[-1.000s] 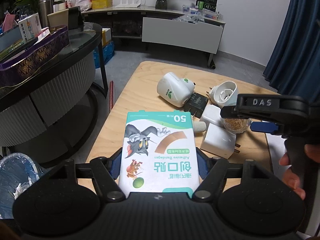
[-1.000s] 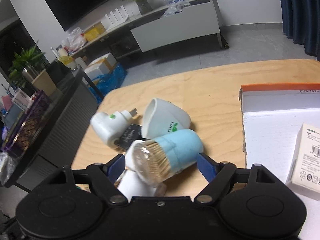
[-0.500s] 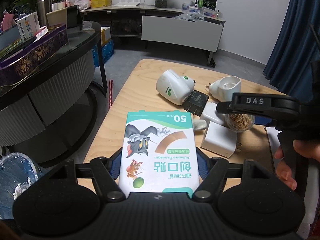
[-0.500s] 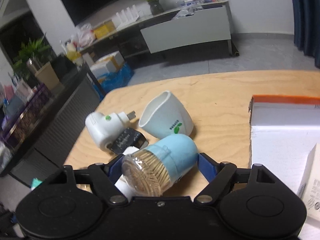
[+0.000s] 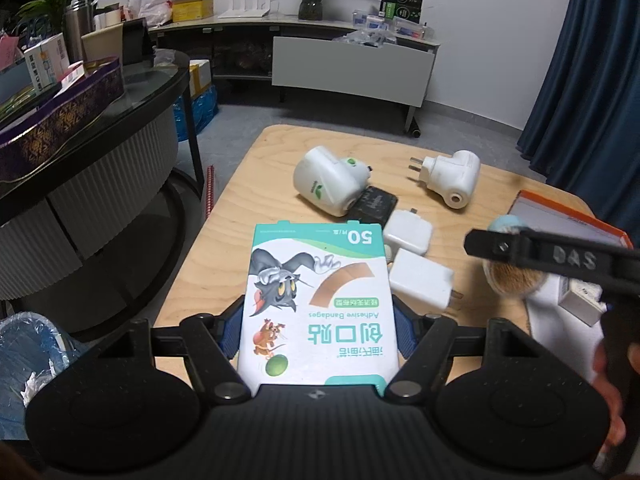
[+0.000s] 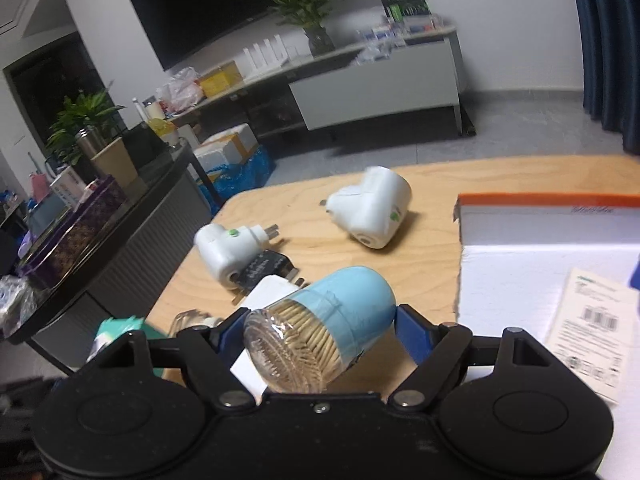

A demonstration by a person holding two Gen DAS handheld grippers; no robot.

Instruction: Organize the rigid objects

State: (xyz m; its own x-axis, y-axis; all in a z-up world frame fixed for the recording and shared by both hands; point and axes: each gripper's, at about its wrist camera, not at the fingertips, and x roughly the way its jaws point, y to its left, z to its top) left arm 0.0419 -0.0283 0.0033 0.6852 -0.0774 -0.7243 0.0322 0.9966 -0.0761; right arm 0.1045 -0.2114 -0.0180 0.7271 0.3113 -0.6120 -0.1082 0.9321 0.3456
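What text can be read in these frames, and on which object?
"50", "Adhesive Bandages", "创口贴": bandage box held in the left claw.
"DAS": right claw's black finger.
Fine print on the white box lid and small carton: too small or blurred.

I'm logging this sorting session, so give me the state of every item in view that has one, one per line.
Bandage box: closed, held in the left claw.
Toothpick jar: full, on its side, gripped by the right claw.
Two white plug-in units: unplugged, lying on the table.
Two white chargers: unplugged, lying flat.
Black adapter: lying flat.
Storage box: open.
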